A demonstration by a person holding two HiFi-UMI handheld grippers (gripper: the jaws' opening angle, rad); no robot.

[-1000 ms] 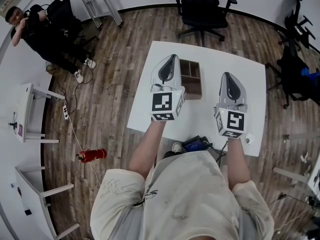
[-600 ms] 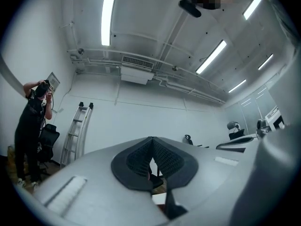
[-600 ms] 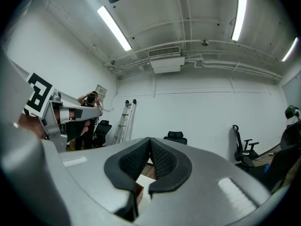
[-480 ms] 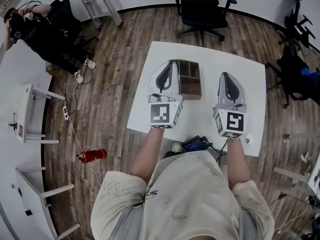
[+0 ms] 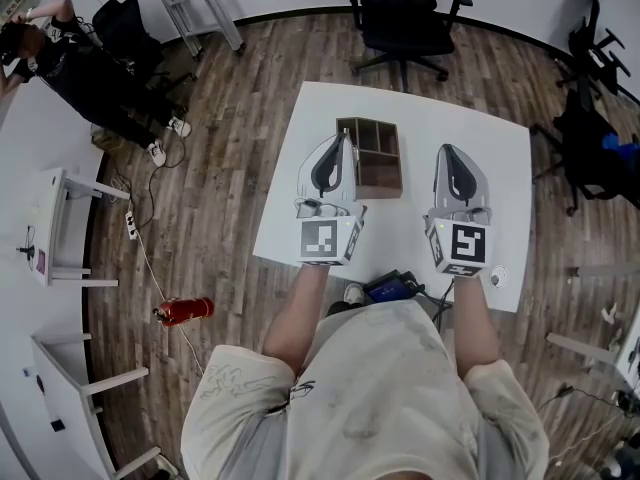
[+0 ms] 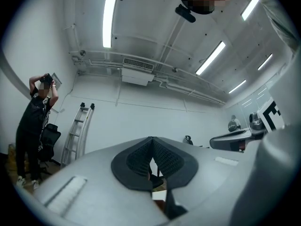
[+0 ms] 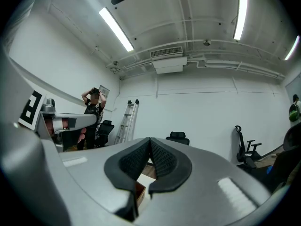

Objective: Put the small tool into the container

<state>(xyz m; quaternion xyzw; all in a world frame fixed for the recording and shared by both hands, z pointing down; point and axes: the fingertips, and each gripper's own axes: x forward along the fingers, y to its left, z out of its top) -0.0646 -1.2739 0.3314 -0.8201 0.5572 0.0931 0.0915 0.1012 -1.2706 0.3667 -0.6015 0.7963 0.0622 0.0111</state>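
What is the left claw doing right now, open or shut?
Shut. In the left gripper view the left claw has its two dark pads meeting at the tips, with nothing gripped between them.

The room is bright and evenly lit. The light comes from long ceiling tubes (image 6: 109, 18), which appear in both gripper views as pure white strips with a little glare around them. In the head view the white table (image 5: 480, 138) is almost overexposed, and shadows on it and on the wooden floor (image 5: 220, 168) are faint and soft. All three pictures have strong fisheye distortion: straight lines bend near the edges, and the gripper views have dark rounded corners. There the grey shells of the left gripper (image 6: 151, 147) and the right gripper (image 7: 150, 147), close to the lens, look slightly soft, while the far wall (image 7: 207, 117) is sharper.
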